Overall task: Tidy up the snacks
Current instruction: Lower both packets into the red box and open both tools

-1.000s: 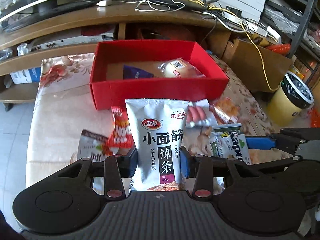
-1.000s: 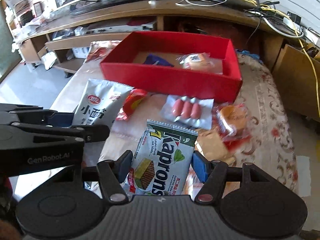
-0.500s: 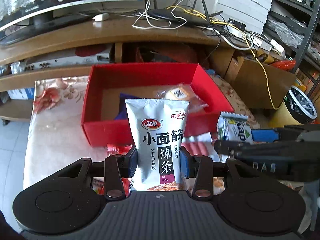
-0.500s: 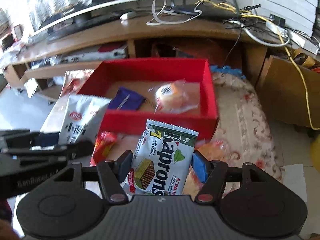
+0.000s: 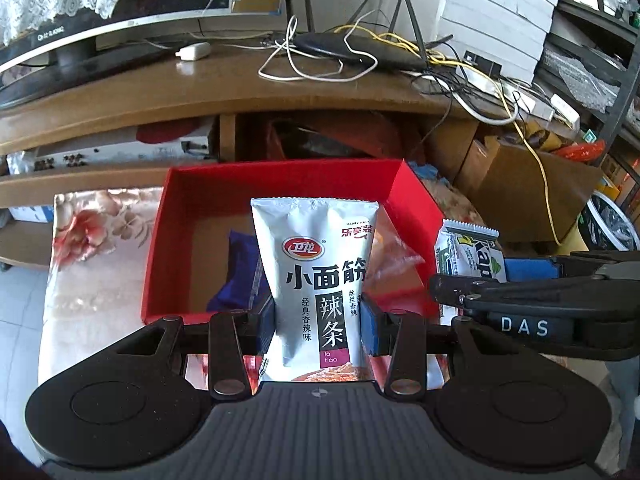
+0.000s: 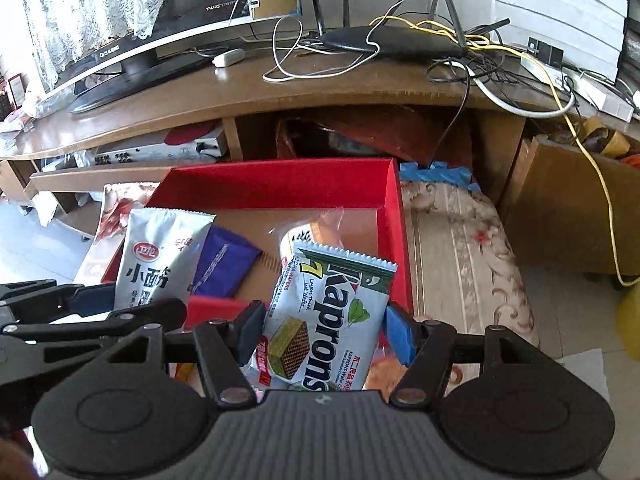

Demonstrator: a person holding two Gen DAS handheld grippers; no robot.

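My left gripper (image 5: pixel 318 326) is shut on a silver latiao snack bag (image 5: pixel 316 276) and holds it upright above the near wall of the red box (image 5: pixel 276 184). My right gripper (image 6: pixel 324 330) is shut on a white and green Kaprons wafer pack (image 6: pixel 328 316), held over the box's near right part (image 6: pixel 394 240). The box holds a dark blue packet (image 6: pixel 222 260) and a clear-wrapped bun (image 6: pixel 316 232). Each gripper shows in the other's view: the right one (image 5: pixel 500 280) and the left one (image 6: pixel 100 304).
The box sits on a low table with a floral cloth (image 5: pixel 92 232). A wooden TV stand (image 5: pixel 200 92) with a monitor, router and cables runs behind it. A cardboard box (image 5: pixel 532 200) and a bin (image 5: pixel 612 224) stand to the right.
Both grippers have lifted their packs off the table and carried them forward to the red box. The loose snacks in front of the box have dropped out of sight below.
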